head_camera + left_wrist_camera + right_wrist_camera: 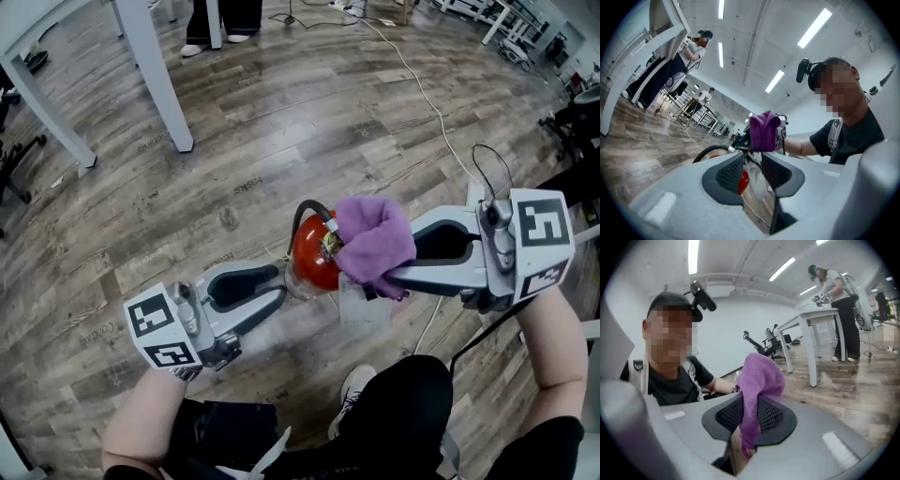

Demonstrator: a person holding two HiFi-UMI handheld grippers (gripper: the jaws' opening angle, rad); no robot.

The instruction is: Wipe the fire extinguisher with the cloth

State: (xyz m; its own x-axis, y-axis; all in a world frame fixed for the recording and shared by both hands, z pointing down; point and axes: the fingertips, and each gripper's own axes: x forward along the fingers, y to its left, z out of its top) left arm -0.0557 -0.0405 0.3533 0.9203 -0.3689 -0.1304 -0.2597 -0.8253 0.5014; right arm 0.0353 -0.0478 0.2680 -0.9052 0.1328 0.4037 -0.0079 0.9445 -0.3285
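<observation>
Dark trousers (403, 412) and a pale shoe (354, 392) sat right at the bottom of the head view, so those were closest. Under everything was a grey-brown wood plank floor (281, 122), pretty scuffed looking. Big open room too, with strip lights (693, 251) on the ceiling and white table legs (155, 75) up at the top left. A second person (836, 291) stood at a table further off, and there were some office chairs (766, 345) by the wall. Thin white cable (422, 94) snaked across the planks.

Red fire extinguisher (311, 255) sat between the two grippers, seen from above, with a black hose (305, 214) looping over its top. Left gripper (279, 281) came in from its left, tips just beside the red body, jaws spread with a gap between the pads. Through that gap its own view showed the red shell and some clear plastic (757, 180), and I couldn't tell if either pad touched. Right gripper (403, 270) was on the opposite side, clamped on the purple cloth (375, 239). That cloth bunched up over the top right of the extinguisher and hid the tips.
</observation>
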